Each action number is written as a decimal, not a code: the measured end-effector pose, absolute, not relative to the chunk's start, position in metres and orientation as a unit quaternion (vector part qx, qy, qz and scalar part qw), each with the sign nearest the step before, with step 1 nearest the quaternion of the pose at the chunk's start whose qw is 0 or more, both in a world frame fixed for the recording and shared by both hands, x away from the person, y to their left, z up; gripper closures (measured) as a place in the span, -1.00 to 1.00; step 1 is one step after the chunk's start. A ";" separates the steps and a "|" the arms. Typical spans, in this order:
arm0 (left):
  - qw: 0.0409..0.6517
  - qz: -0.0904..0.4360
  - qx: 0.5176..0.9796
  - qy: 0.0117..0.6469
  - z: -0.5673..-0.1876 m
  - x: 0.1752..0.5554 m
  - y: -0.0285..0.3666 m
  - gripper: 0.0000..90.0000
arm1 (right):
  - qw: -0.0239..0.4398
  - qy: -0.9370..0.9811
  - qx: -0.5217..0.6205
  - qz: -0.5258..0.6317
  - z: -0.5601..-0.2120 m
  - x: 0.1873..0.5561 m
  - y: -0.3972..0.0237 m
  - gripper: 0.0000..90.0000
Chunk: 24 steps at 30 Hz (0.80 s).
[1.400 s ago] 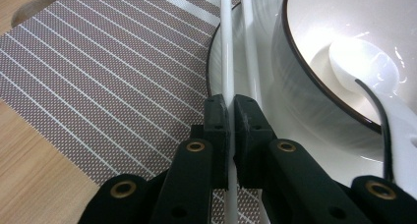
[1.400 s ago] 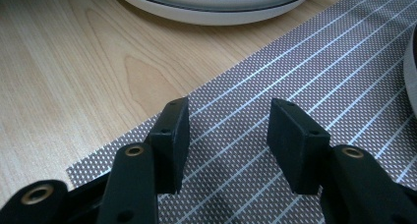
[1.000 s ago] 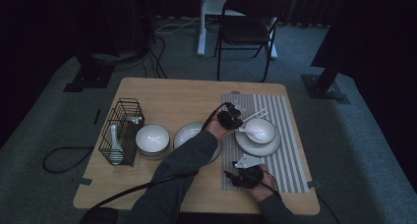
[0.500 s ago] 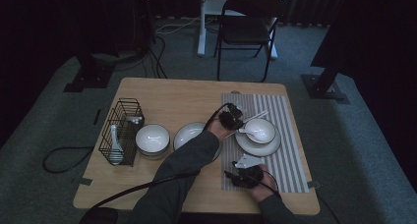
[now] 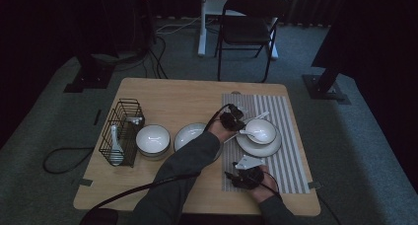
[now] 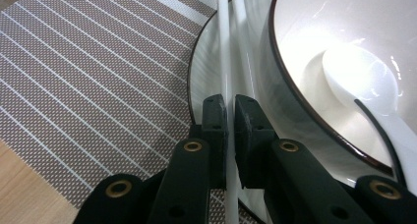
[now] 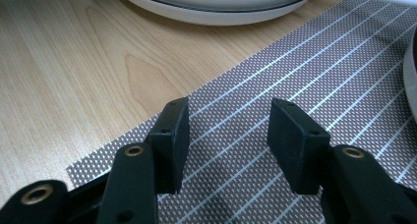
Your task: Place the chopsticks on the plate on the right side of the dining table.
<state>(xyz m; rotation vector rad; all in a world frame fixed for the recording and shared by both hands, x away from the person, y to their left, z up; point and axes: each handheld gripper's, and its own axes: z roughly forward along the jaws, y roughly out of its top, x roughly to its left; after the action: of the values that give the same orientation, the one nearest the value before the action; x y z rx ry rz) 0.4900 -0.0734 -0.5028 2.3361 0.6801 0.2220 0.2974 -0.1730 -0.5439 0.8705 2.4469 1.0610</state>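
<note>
White chopsticks (image 6: 225, 62) lie along the rim of the plate (image 6: 206, 71) on the striped placemat (image 6: 98, 76), and the left gripper (image 6: 229, 111) has its black jaws clamped on one of them, the second stick lying just beside it, outside the pinch. Right next to the sticks stands a white bowl (image 6: 314, 47) on the plate, with a white spoon (image 6: 364, 81) resting inside it (its handle leans over the near rim). In the high view the left gripper (image 5: 231, 120) sits at the plate's left edge. The right gripper (image 7: 227, 121) hovers over the mat's near corner, by the wooden table (image 7: 74, 52), jaws apart with nothing between them.
</note>
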 end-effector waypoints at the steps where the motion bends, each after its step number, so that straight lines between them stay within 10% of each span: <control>1: 0.343 0.086 0.898 0.262 -0.503 0.490 -0.074 0.87 | 0.167 0.860 0.306 0.373 -0.544 0.297 -0.173 0.12; 24: 0.361 0.081 0.894 0.255 -0.493 0.483 -0.057 0.84 | 0.168 0.860 0.307 0.373 -0.544 0.297 -0.173 0.11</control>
<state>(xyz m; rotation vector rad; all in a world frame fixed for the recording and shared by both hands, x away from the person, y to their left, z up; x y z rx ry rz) 0.4833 -0.0573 -0.4935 2.3027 0.6569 0.2075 0.2974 -0.1732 -0.5440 0.8722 2.4449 1.0606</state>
